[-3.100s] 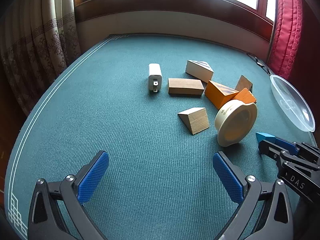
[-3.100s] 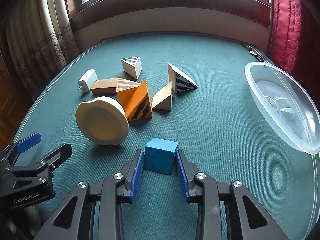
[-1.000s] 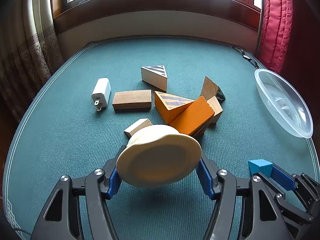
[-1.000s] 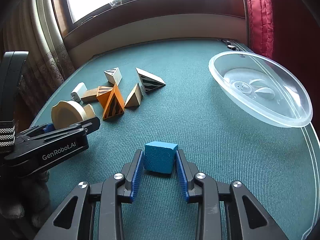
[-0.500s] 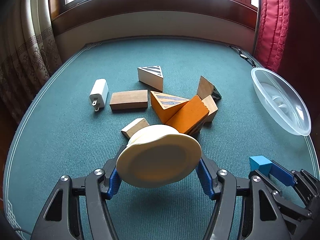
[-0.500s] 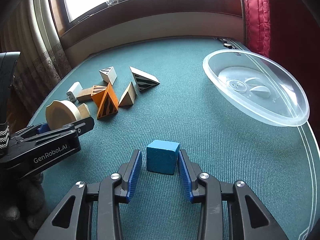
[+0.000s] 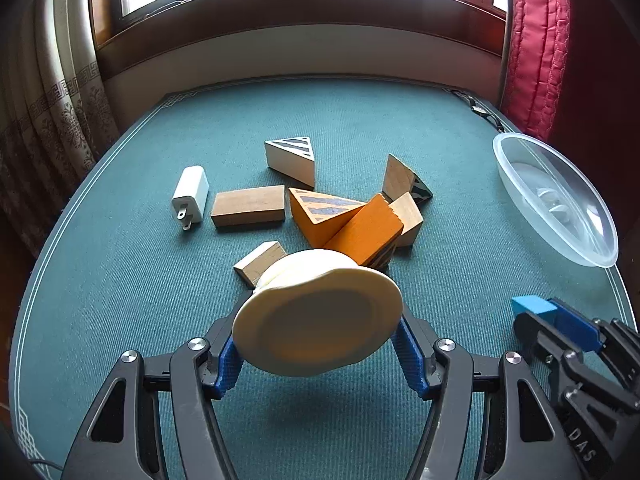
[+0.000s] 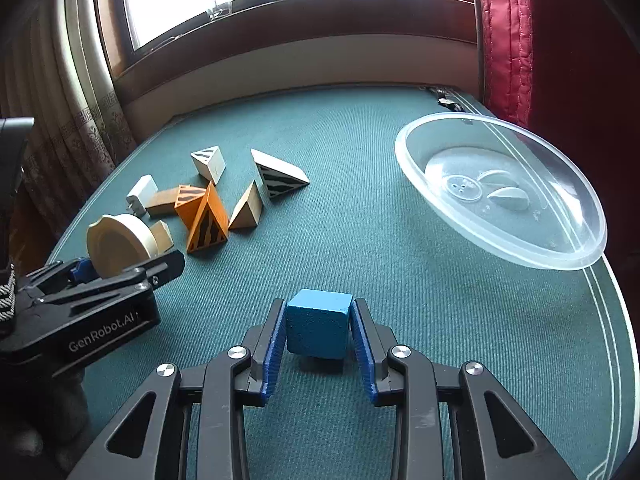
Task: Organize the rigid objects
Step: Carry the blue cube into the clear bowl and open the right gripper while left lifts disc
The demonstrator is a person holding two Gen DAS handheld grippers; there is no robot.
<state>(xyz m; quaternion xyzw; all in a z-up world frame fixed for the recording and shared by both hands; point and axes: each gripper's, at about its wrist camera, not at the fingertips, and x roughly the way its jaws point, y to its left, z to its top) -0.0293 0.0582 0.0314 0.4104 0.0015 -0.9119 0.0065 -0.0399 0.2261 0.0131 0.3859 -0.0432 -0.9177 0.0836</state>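
Right wrist view: the right claw [image 8: 319, 330], having just closed, clamps the blue cube [image 8: 318, 329]; the left claw [image 7: 316, 346] clamps the cream disc [image 7: 316, 324].

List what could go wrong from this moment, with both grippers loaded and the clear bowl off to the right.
1. The left gripper pinches the cream round lid only at its rim; it could twist or slip out.
2. The right gripper, whose jaws have just been closing, grips the blue cube near its fingertips, a shallow hold.
3. The clear bowl sits close to the table's edge; a hard drop might nudge it.
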